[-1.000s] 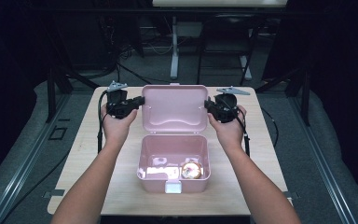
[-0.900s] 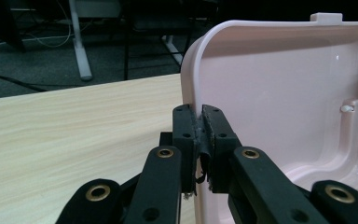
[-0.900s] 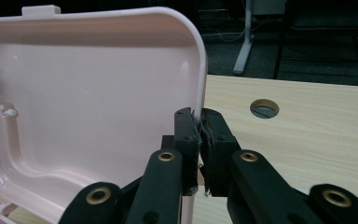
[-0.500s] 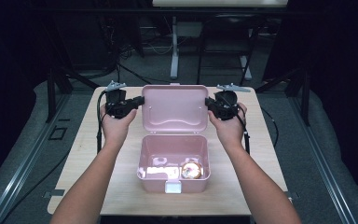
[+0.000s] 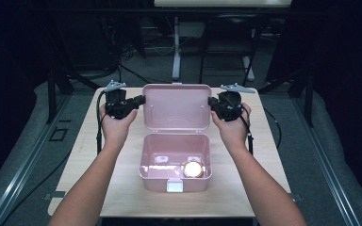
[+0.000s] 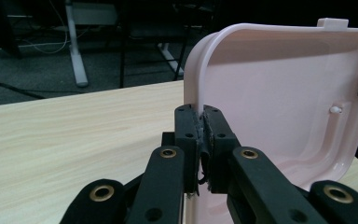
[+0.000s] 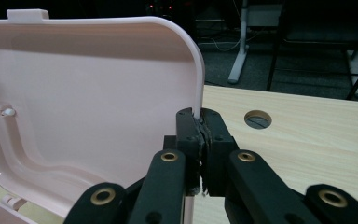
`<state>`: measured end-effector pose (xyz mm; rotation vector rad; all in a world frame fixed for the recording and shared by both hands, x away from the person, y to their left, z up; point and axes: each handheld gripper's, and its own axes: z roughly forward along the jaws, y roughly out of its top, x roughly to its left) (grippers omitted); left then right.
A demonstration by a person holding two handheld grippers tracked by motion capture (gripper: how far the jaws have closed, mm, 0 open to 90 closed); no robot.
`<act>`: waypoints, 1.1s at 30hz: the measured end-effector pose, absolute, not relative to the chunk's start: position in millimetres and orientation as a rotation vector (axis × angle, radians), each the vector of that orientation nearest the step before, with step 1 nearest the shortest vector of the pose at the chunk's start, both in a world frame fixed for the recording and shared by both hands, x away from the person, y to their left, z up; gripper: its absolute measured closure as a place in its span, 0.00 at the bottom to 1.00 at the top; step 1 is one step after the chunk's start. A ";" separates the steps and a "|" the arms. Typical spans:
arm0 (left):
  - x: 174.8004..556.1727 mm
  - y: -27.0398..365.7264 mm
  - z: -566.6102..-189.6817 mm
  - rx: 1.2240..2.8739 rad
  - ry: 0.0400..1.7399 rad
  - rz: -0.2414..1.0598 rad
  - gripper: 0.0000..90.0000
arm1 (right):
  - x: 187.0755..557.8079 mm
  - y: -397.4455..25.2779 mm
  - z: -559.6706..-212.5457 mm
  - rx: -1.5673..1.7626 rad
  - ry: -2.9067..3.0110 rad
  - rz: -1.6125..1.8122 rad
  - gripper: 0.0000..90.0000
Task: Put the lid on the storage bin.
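A pink plastic box (image 5: 175,176) sits on the wooden table with its lid (image 5: 176,107) raised upright. My left gripper (image 5: 141,100) is shut on the lid's left edge (image 6: 196,88), its jaws pinching the rim. My right gripper (image 5: 211,102) is shut on the lid's right edge (image 7: 200,84) in the same way. Inside the box lies a round glowing object (image 5: 193,168) near the front right corner, with a bright glare beside it. A white latch (image 5: 174,186) sits at the front of the box.
The light wooden table (image 5: 99,179) has a round cable hole (image 7: 257,119) near its right rear. Dark floor, table legs and cables lie beyond the far edge. Both forearms reach in from the near side, flanking the box.
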<state>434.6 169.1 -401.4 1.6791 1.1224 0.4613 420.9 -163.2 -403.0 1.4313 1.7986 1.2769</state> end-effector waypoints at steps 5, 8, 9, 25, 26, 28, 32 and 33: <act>433.7 169.5 -400.7 1.676 1.122 0.465 0.96 | 419.8 -163.1 -402.0 1.411 1.800 1.278 0.97; 433.6 170.4 -400.2 1.672 1.121 0.465 0.96 | 420.0 -162.6 -401.2 1.410 1.796 1.282 0.97; 433.5 170.9 -399.9 1.672 1.121 0.461 0.96 | 420.1 -162.4 -400.9 1.406 1.797 1.282 0.97; 432.7 172.2 -399.9 1.676 1.098 0.455 0.96 | 419.5 -163.3 -402.3 1.397 1.789 1.292 0.97; 432.1 172.4 -399.8 1.673 1.100 0.453 0.95 | 418.5 -163.4 -402.2 1.396 1.788 1.297 0.97; 430.7 172.8 -399.6 1.674 1.094 0.454 0.95 | 417.3 -163.5 -401.8 1.393 1.788 1.297 0.97; 427.8 173.4 -399.0 1.674 1.084 0.452 0.95 | 413.0 -163.4 -400.7 1.379 1.789 1.290 0.96; 427.2 173.5 -399.0 1.674 1.083 0.452 0.95 | 412.0 -163.3 -400.5 1.374 1.789 1.286 0.96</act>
